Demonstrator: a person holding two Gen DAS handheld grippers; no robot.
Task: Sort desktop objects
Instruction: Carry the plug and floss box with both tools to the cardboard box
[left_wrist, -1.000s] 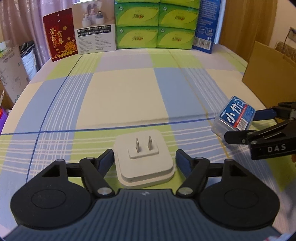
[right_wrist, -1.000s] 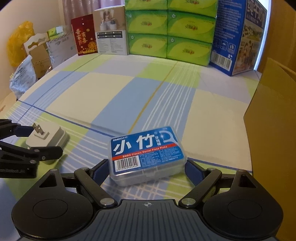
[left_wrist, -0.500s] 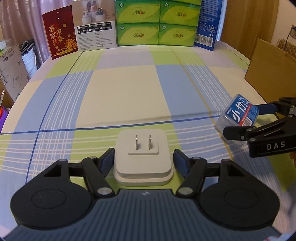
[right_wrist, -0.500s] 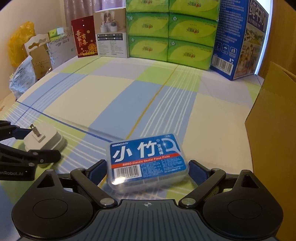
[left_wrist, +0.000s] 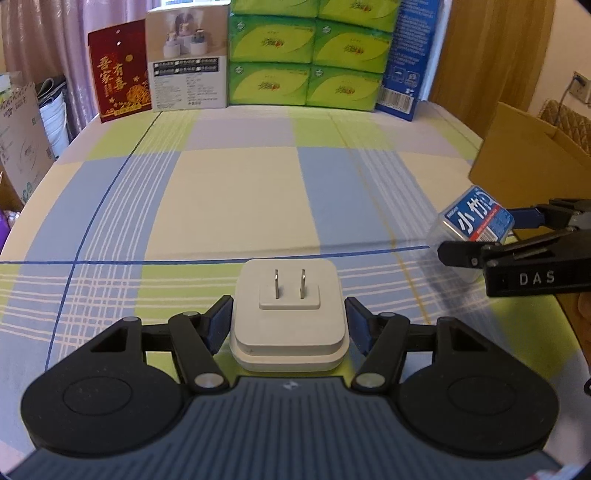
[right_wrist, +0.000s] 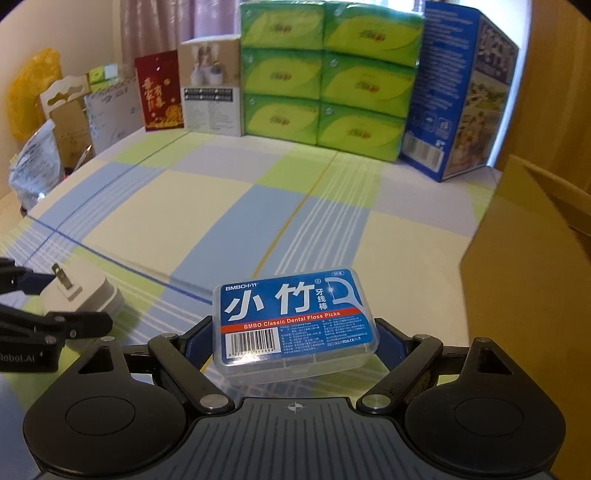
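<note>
Prongs of white charger (left_wrist: 289, 317) point upward; floss box (right_wrist: 295, 325) lies crosswise.

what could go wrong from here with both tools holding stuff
1. The right tool grips the clear plastic floss pick box with the blue label only at its short ends, so the smooth box may slip or tilt in transit.
2. The brown cardboard box stands close on the right; swinging the floss box over could clip its wall.
3. The left tool pinches the white two-prong plug adapter on rounded sides, where it could squeeze out.
</note>
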